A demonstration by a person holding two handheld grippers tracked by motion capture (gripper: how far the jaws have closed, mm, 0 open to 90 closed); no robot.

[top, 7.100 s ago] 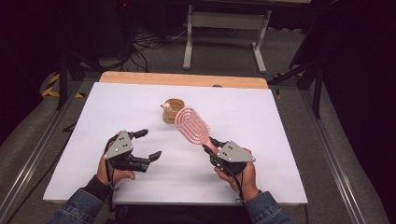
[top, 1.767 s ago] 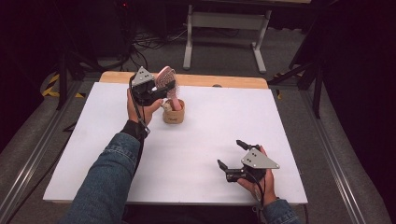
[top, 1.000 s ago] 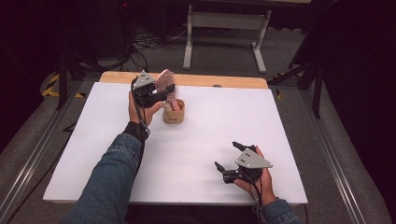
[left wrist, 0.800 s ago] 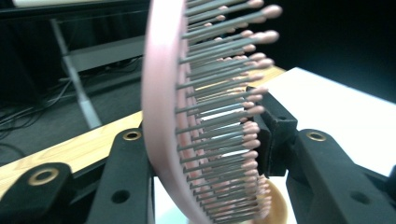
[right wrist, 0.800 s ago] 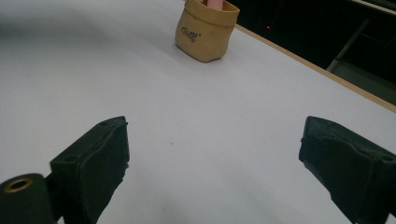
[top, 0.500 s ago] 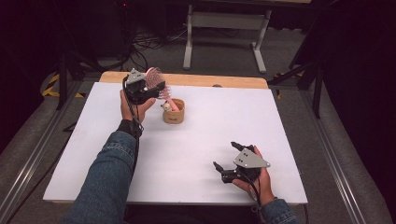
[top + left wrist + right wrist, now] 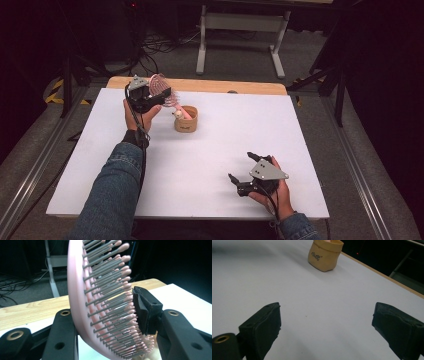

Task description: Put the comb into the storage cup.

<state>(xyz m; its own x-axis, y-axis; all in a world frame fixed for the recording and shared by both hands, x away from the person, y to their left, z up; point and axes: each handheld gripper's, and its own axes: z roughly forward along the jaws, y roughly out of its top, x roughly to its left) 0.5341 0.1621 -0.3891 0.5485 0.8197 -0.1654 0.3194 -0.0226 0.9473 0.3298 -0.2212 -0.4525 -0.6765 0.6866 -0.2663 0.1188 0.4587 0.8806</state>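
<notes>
The pink hairbrush [image 7: 161, 89] stands handle-down in the small tan pot [image 7: 186, 119], its head between the left tongs [image 7: 150, 97], whose jaws have just been opening. Freed crooked, it could tip the pot. The right tongs [image 7: 243, 175] gape, well apart from the pot.

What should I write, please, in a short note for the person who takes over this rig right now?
Left gripper: jaws have just been opening, pink hairbrush head between them, one pad at the bristles.
Right gripper: open, holds nothing, low over the white table near the front edge.
Brush handle end already sits in the small tan cup at the back of the table, head leaning out.
Left to do, probably: let go fully and draw the left gripper back without tipping the cup.
</notes>
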